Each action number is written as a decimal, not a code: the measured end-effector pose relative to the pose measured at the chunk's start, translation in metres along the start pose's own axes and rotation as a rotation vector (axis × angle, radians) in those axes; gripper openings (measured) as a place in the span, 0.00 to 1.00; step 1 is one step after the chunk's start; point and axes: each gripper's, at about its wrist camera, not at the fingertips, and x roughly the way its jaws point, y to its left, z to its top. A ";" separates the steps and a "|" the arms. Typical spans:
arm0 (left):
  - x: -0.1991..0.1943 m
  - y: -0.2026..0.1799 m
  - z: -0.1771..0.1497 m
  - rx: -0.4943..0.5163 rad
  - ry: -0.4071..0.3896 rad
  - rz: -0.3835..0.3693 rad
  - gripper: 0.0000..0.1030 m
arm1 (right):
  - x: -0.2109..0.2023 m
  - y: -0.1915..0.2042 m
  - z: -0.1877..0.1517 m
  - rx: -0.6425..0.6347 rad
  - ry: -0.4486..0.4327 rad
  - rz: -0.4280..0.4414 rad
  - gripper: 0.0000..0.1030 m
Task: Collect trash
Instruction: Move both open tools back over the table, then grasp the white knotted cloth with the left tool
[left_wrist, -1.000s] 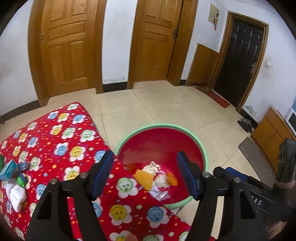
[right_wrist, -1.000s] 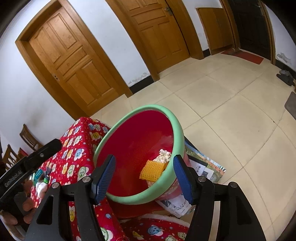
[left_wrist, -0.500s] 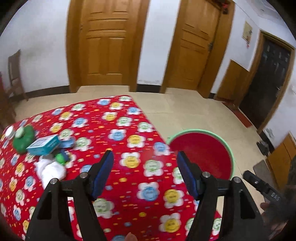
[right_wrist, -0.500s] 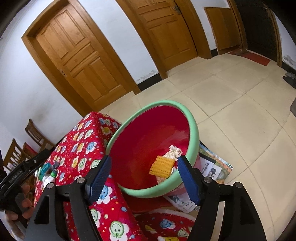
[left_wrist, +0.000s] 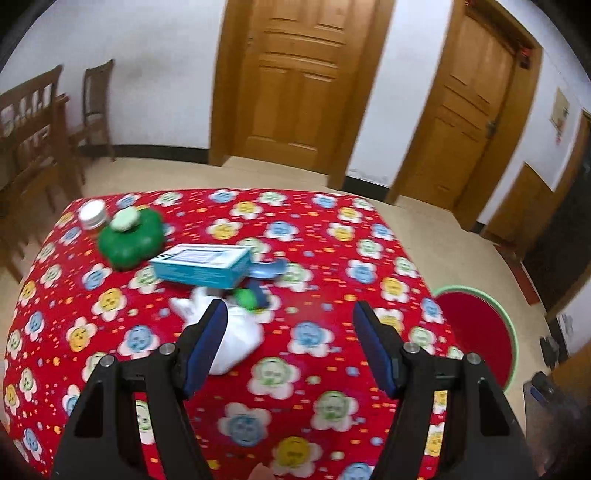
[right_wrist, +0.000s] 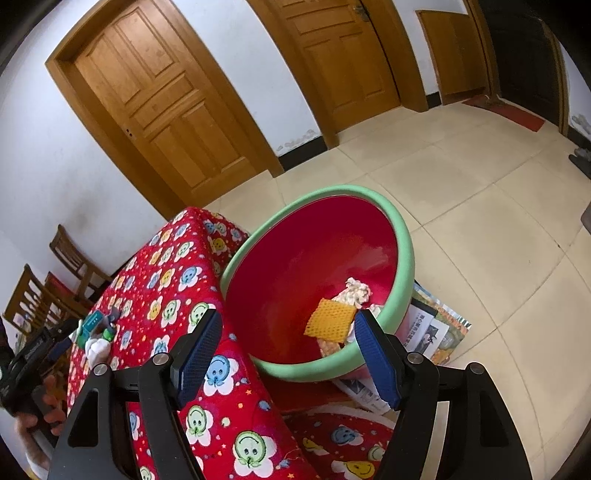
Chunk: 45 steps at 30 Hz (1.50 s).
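Observation:
On the red flower-patterned table (left_wrist: 332, 236) lies a small pile: a crumpled white bag (left_wrist: 240, 338), a teal box (left_wrist: 201, 266), a small green ball (left_wrist: 246, 298) and a blue piece (left_wrist: 271, 268). My left gripper (left_wrist: 290, 319) hovers open just in front of the pile, its left pad over the white bag's edge, holding nothing. My right gripper (right_wrist: 286, 326) is open and empty above the near rim of the red basin (right_wrist: 404, 251), which holds an orange net (right_wrist: 330, 324) and crumpled paper (right_wrist: 355, 291). The basin (left_wrist: 466, 289) sits on the floor beside the table.
A green flower-shaped container (left_wrist: 129, 242) and a white lid (left_wrist: 91, 216) stand at the table's far left. Newspapers (right_wrist: 434, 328) lie under the basin. Wooden chairs (left_wrist: 40, 122) stand left of the table, wooden doors (left_wrist: 295, 85) behind. A hand (right_wrist: 40, 406) holds the other gripper.
My left gripper has swung left from above the basin to over the table, now facing the pile. The right gripper's jaws have widened a little and it stays by the basin.

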 end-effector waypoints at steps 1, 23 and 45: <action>0.002 0.005 0.000 -0.008 0.003 0.009 0.68 | 0.000 0.001 0.000 -0.005 0.001 -0.002 0.73; 0.053 0.062 -0.017 -0.181 0.133 0.044 0.52 | 0.017 0.016 -0.006 -0.042 0.043 -0.022 0.73; -0.013 0.101 -0.025 -0.205 0.052 0.012 0.27 | 0.036 0.110 -0.010 -0.250 0.097 0.109 0.73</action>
